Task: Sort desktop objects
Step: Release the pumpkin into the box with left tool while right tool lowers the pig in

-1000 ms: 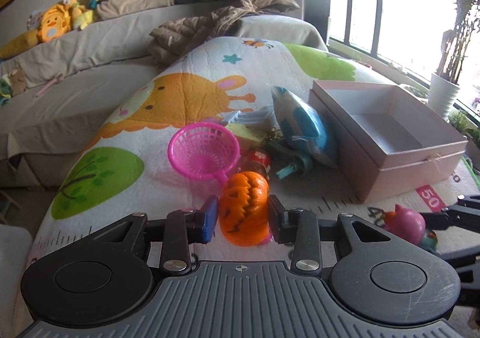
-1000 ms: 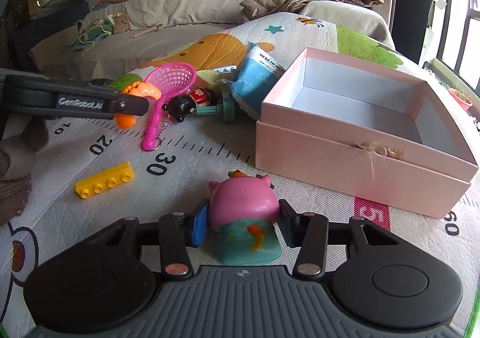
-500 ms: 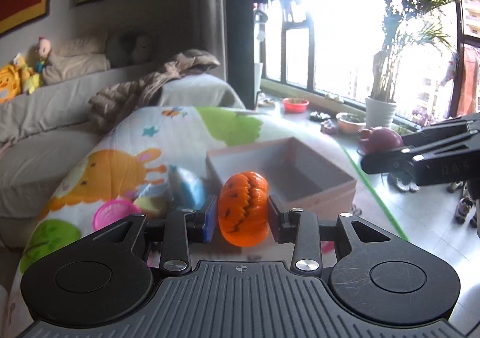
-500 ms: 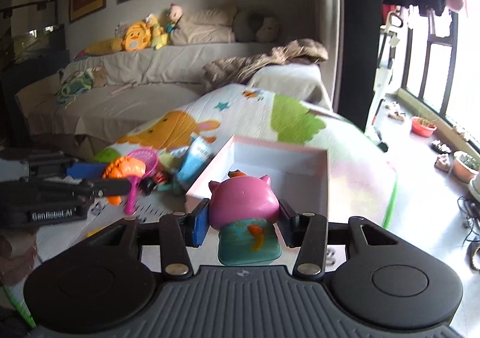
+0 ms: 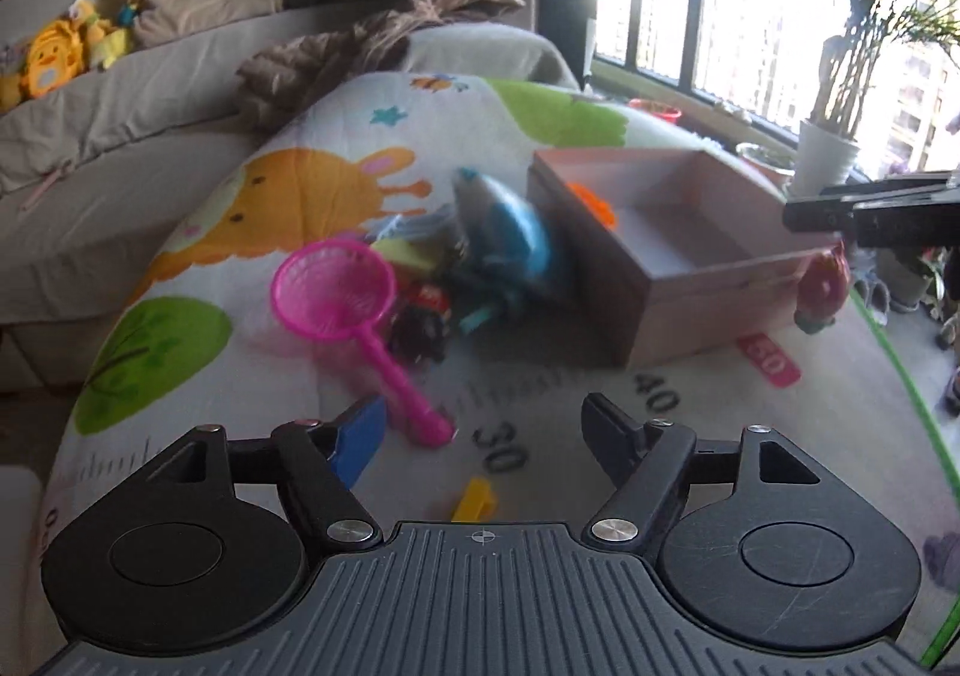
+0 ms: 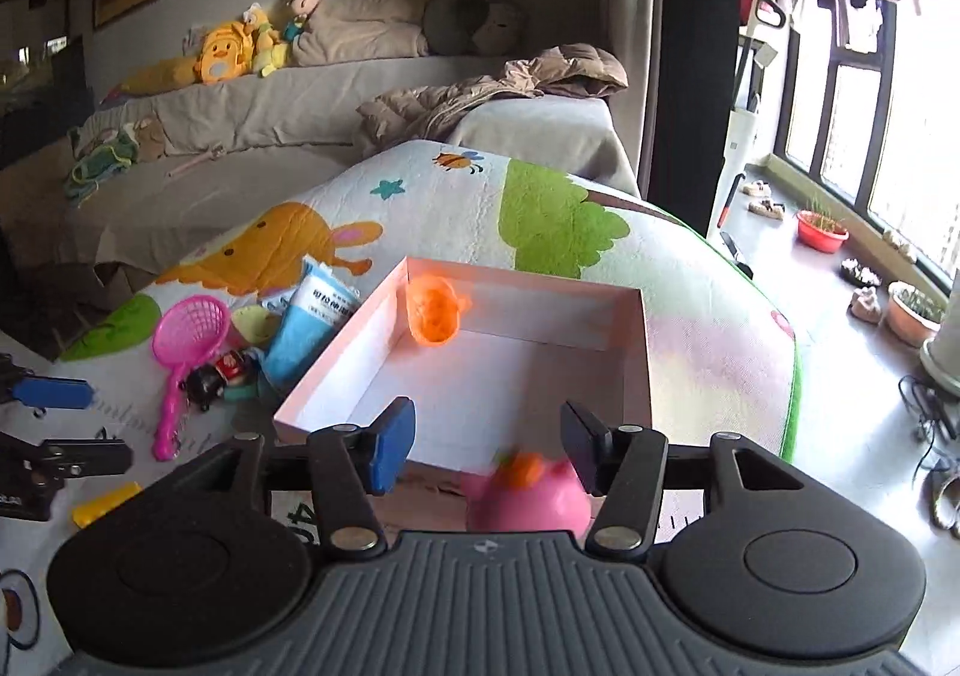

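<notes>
The pink box [image 6: 637, 376] stands open on the play mat, also in the left wrist view [image 5: 708, 280]. The orange pumpkin [image 6: 433, 308] is blurred inside the box at its far left corner, and shows as an orange patch in the left wrist view [image 5: 594, 203]. My left gripper [image 5: 483, 427] is open and empty above the mat. My right gripper [image 6: 487, 439] is open over the box's near edge. The pink pig toy [image 6: 531, 496] is blurred just below its right finger, outside the box's near wall; it also shows in the left wrist view [image 5: 822, 289].
Left of the box lie a pink toy net [image 5: 336, 292], a blue pouch [image 5: 510, 238], a black-and-red toy [image 5: 417, 325] and a yellow brick [image 5: 474, 499]. A sofa with plush toys [image 6: 228, 48] stands behind. Plant pots [image 6: 822, 229] stand by the window.
Both grippers have opened. The pumpkin left my left gripper and is now in the box. The pig left my right gripper and is below it. My left gripper has swung back toward the mat.
</notes>
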Available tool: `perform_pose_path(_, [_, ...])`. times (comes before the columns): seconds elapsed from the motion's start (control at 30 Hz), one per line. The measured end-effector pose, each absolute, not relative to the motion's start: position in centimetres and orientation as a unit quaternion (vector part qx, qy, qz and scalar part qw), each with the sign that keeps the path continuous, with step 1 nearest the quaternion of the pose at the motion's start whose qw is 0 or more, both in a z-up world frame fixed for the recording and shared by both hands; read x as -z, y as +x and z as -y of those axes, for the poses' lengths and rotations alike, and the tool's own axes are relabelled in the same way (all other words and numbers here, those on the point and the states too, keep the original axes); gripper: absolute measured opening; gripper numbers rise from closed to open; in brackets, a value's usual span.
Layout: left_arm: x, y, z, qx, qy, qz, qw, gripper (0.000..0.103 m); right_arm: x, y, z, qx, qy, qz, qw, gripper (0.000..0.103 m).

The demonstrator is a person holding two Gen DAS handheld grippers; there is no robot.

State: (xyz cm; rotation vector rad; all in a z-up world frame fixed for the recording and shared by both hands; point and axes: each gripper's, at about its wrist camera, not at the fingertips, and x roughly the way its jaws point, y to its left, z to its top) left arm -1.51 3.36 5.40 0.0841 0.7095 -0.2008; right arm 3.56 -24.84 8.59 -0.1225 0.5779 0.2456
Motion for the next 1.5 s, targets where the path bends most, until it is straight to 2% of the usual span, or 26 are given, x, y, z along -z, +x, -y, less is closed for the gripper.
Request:
perform_pose_path(0.13, [-4.0,-3.2,-4.7,0.055,0.056,-0.358,0.930,0.082,-8.8,4.8,24.8,-0.108,-0.060,-0.284,0.951,0.054])
perform_pose_path(0.27, [-4.4,-4.3,-5.5,0.066,0.024,-0.352,0.933,0.088,-9.6,3.6,27.9,-0.087,-0.022,-0.284,0.955,0.068])
perform_pose_path(0.37, [-4.3,-4.3,-4.8,0.089,0.006,-0.370,0.925,0.093,-8.2,0.6,28.3,-0.103,-0.016,-0.313,0.944,0.080])
perform_pose_path(0.4, [-4.2,-4.3,-4.4,0.102,0.001,-0.377,0.920,0.093,-7.3,-0.4,28.0,-0.112,-0.020,-0.325,0.939,0.081])
perform_pose_path(0.53, [-3.8,-4.5,-1.7,0.134,0.016,-0.391,0.911,0.093,-3.3,-0.7,26.6,-0.090,-0.037,-0.365,0.926,0.081])
perform_pose_path(0.6, [-3.6,-4.4,-0.7,0.129,0.025,-0.396,0.909,0.093,-1.7,0.5,26.7,-0.079,-0.017,-0.382,0.921,0.075])
perform_pose_path(0.67, [-3.4,-4.2,-0.3,0.115,0.027,-0.403,0.907,0.093,-0.8,1.5,26.5,-0.083,-0.014,-0.396,0.914,0.040])
perform_pose_path(0.83, [-3.2,-3.8,-1.0,0.096,0.016,-0.416,0.904,0.094,-3.5,0.2,24.8,-0.144,-0.030,-0.383,0.912,0.038])
perform_pose_path(1.07, [-3.4,-3.9,-1.2,0.091,0.016,-0.407,0.909,0.094,-10.5,3.6,25.4,-0.131,-0.018,-0.284,0.950,0.041])
perform_pose_path(1.1, [-3.5,-4.1,-1.4,0.087,0.018,-0.401,0.912,0.095,-10.6,4.9,25.7,-0.128,-0.017,-0.286,0.949,0.044])
perform_pose_path(1.13, [-3.6,-4.3,-1.6,0.082,0.021,-0.395,0.915,0.095,-10.6,6.0,25.9,-0.115,-0.019,-0.288,0.951,0.053])
perform_pose_path(1.27, [-3.7,-5.0,-3.2,0.060,0.037,-0.368,0.927,0.096,-9.5,9.0,27.1,-0.030,-0.067,-0.272,0.959,0.062])
perform_pose_path(1.5, [-2.9,-4.3,-6.1,0.031,0.043,-0.373,0.926,0.096,-4.4,12.6,29.6,-0.010,-0.013,-0.352,0.936,0.062])
